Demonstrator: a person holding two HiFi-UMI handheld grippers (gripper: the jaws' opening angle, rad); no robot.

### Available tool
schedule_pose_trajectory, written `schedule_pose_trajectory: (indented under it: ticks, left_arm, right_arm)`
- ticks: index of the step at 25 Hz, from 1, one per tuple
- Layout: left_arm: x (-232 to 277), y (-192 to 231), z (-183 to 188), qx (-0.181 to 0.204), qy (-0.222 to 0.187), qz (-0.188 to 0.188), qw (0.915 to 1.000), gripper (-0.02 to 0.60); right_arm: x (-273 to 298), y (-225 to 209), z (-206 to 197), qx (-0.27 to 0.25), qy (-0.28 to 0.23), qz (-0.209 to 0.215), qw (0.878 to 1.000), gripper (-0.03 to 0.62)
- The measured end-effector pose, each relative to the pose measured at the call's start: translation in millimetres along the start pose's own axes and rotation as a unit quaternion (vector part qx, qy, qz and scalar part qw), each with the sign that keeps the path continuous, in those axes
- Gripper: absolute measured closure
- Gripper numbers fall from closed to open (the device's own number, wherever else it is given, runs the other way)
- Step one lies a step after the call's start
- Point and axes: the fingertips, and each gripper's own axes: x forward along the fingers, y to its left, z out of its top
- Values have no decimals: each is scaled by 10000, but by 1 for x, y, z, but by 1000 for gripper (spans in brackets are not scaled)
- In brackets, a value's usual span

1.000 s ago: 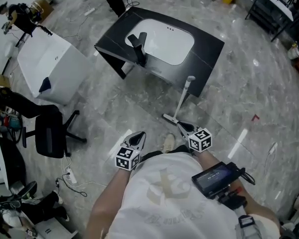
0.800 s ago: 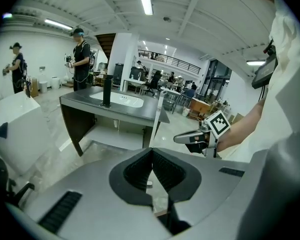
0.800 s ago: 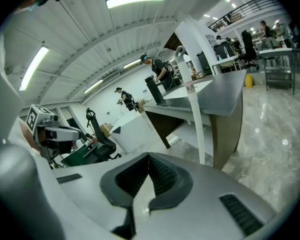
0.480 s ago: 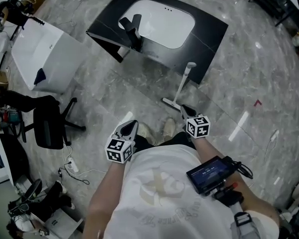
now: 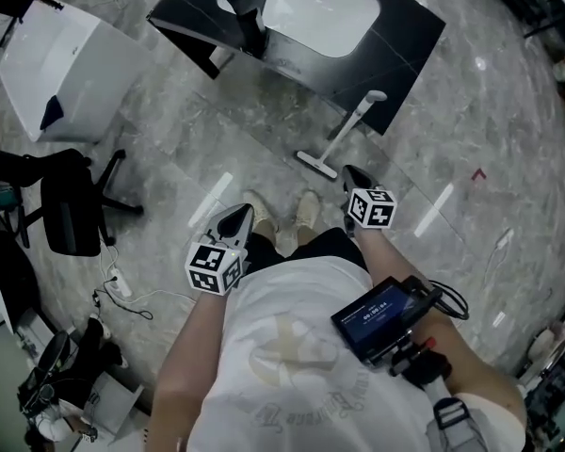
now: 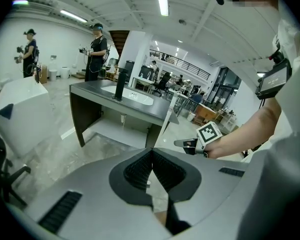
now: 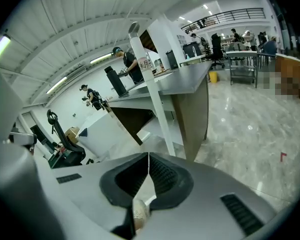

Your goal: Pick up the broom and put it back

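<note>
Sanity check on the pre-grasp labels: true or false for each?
1. The broom stands propped against the black counter, its head on the floor. True.
2. The right gripper is shut on the broom handle. False: its jaws are together with nothing between them, and the broom stands apart, ahead of it.
3. The left gripper has its jaws together and holds nothing. True.
4. The office chair is on the person's right. False: it stands on the person's left, on the far side from the broom.
</note>
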Motion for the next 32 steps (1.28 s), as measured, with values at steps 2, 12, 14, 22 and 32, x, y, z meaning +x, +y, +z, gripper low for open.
schedule_pose_trajectory:
  ticks: [2,12,14,22,32]
  left_arm:
    - [2,-1,-6,-14,53,1,10000,569]
    - [16,-13,-33,-236,223,86,9994,569]
    - [16,-9,-42,-294,282,122,9991,569]
    - [9,8,-71,-469,435,222,9977,569]
    - [-3,0,-76,-628,565,311,9959,569]
  right_arm:
    - [9,-3,-1,-20,27,-4,10000,576]
    - [47,-28,-4,-150,63,-56,9999,574]
    - [57,-27,-8,-196,107,-9,9997,573]
    - [87,-23,-29,-83,232,-66,9997,472]
    - [103,-41,-14,-37,289,-363,9989,441]
